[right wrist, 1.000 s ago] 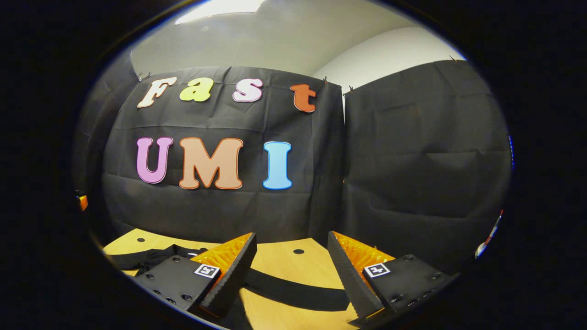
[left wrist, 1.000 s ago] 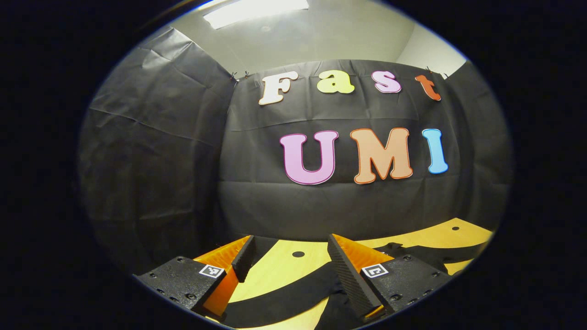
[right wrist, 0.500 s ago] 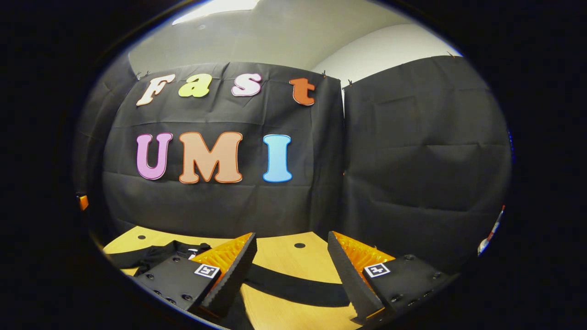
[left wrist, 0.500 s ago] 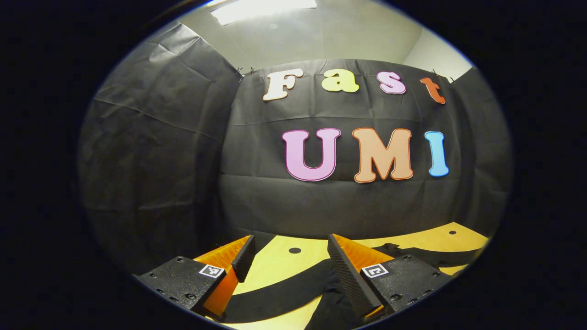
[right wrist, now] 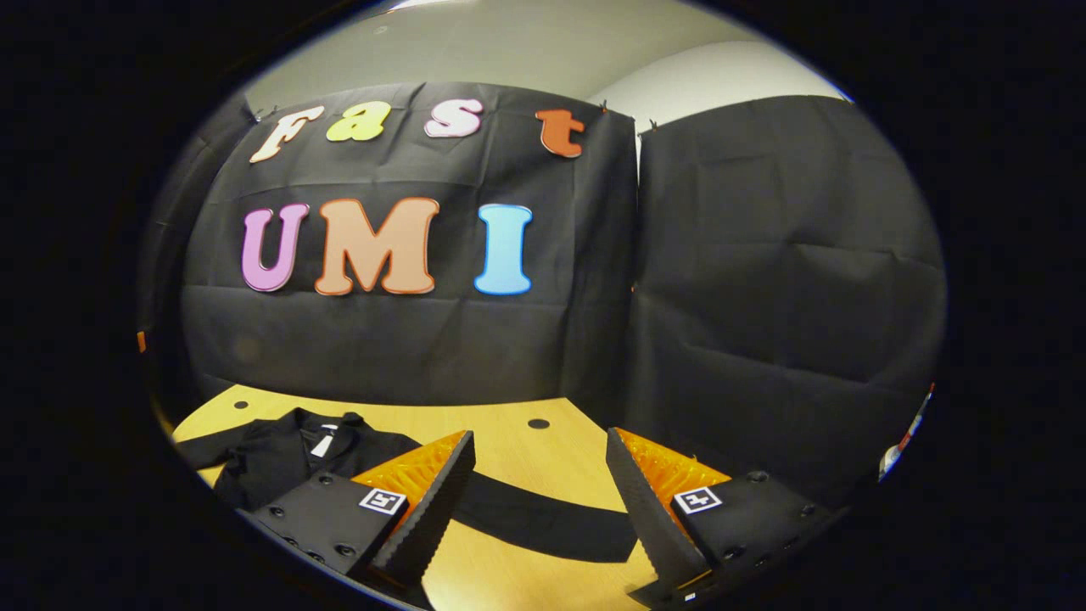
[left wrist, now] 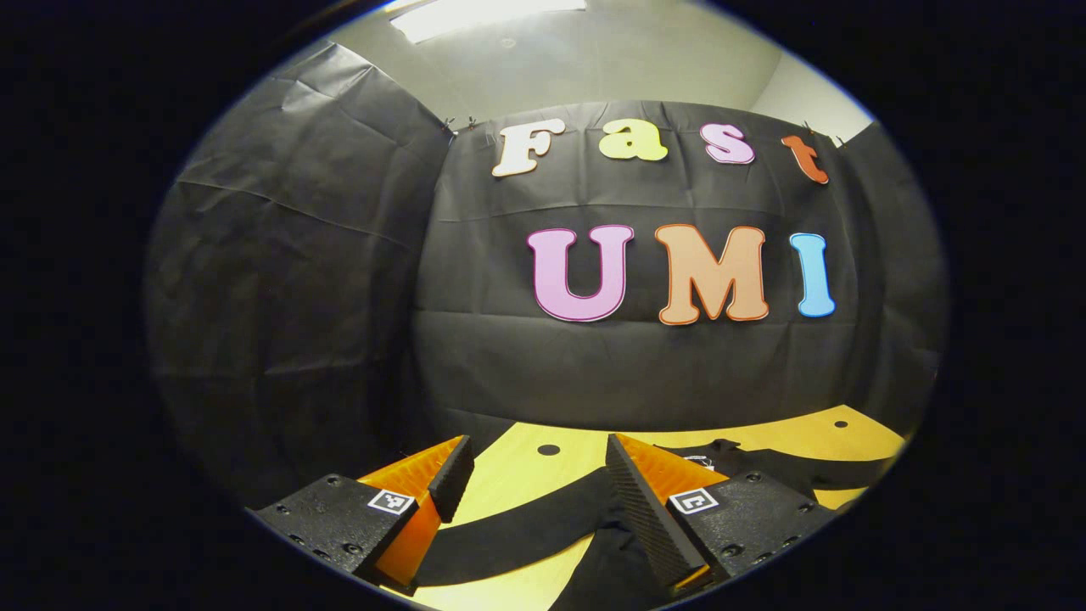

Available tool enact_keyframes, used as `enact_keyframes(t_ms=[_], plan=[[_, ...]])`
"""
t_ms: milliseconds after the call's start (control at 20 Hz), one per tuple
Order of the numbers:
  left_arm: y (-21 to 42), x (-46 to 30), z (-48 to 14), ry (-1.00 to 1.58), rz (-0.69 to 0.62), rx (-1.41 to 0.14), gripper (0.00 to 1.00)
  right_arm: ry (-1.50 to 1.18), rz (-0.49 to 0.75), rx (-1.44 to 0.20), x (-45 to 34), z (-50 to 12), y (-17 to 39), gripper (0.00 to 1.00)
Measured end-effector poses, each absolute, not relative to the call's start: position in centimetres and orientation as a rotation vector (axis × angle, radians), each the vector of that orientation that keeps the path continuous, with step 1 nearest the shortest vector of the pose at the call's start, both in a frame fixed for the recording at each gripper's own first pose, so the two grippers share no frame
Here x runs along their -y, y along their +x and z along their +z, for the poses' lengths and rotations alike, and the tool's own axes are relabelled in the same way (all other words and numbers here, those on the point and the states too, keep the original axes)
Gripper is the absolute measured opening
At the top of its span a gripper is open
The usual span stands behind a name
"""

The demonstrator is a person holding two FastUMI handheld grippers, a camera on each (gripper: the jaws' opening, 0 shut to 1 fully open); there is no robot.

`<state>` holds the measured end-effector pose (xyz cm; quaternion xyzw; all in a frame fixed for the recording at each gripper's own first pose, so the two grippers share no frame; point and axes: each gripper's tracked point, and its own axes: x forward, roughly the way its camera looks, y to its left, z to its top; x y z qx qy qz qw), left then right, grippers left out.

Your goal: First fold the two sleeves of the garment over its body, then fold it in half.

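Left gripper [left wrist: 533, 479] is spread wide with nothing in it, hanging just over the wooden table [left wrist: 509, 475], and one long black sleeve [left wrist: 517, 536] of the garment runs flat across the wood under its fingers. Right gripper [right wrist: 540, 475] is gaping too, holding nothing, with the other sleeve [right wrist: 543, 519] laid out straight between and beyond its fingers. The black garment [right wrist: 280, 454] itself lies flat on the table off to the left in the right gripper view, collar at the far end, both sleeves not folded over yet.

The black garment [right wrist: 280, 454] is partly hidden behind the tongs' finger [right wrist: 424, 509], its lower body cut off.
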<state>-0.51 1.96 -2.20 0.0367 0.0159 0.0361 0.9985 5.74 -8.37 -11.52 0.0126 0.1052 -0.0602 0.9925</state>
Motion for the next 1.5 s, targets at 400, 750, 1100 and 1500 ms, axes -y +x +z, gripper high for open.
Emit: enact_keyframes(t_ms=[400, 750, 1100, 1500], plan=[[-1.6, -3.4, -1.9, 0.111, 0.169, -0.046, 0.93, 0.089, -0.181, -0.492, 14.3, -25.0, 11.6, 0.98], [-1.5, -1.8, -2.0, 0.151, 0.173, -0.062, 0.93, 0.113, -0.213, -0.710, 16.5, -33.2, 14.2, 0.95], [-1.8, -0.5, -2.3, 0.186, 0.170, -0.071, 0.93, 0.064, -0.152, -0.785, 16.5, -36.1, 12.9, 0.96], [-2.6, -0.5, -2.5, 0.184, 0.179, -0.080, 0.99, 0.106, -0.088, -0.766, 14.1, -35.0, 13.5, 0.46]])
